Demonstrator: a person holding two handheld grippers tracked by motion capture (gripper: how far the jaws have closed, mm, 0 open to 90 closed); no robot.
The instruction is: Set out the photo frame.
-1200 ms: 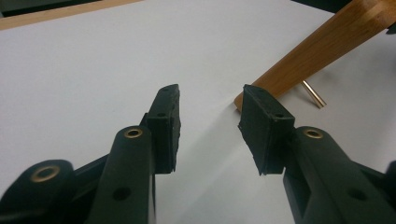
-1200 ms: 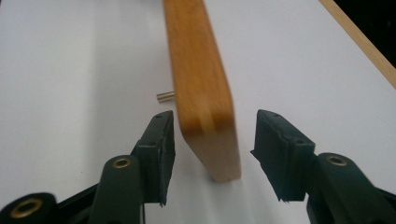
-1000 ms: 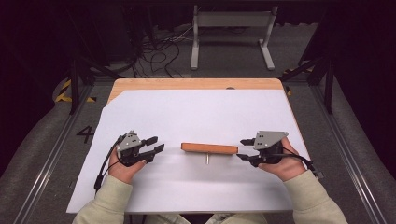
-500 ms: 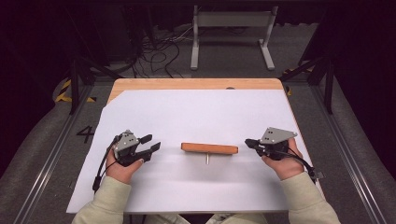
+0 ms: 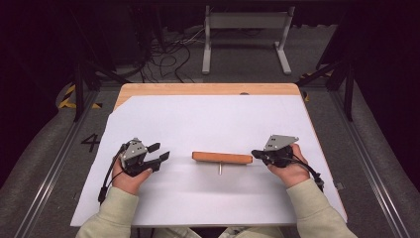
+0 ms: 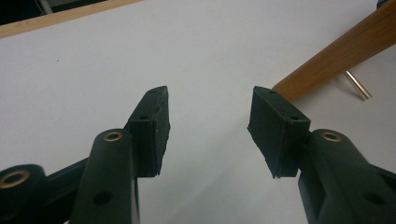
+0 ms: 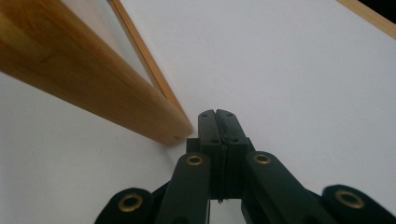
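A wooden bar (image 5: 222,157) lies flat across the middle of the white sheet (image 5: 208,119), with a thin metal pin (image 5: 220,168) sticking out of its near side. My left gripper (image 5: 159,151) rests left of the bar, apart from it. Its jaws have just been opening and hold nothing. In the left gripper view the left gripper (image 6: 210,100) is open over bare sheet, with the bar (image 6: 336,56) and pin (image 6: 357,86) at the upper right. My right gripper (image 5: 255,154) is shut and empty, its tip right at the bar's right end. The right gripper view shows the right gripper (image 7: 217,114) with pads together beside the bar's end (image 7: 84,79).
The sheet covers most of a wooden tabletop (image 5: 198,89), whose bare edge shows at the back. Beyond the table a metal stand (image 5: 245,34) and loose cables (image 5: 168,54) sit on the dark floor. Metal rails (image 5: 49,168) run along both sides.
The right gripper's jaws have closed with nothing in them, and it has sunk and shifted left to the bar's right end. The left gripper's jaws stand a little wider; that hand stayed put.
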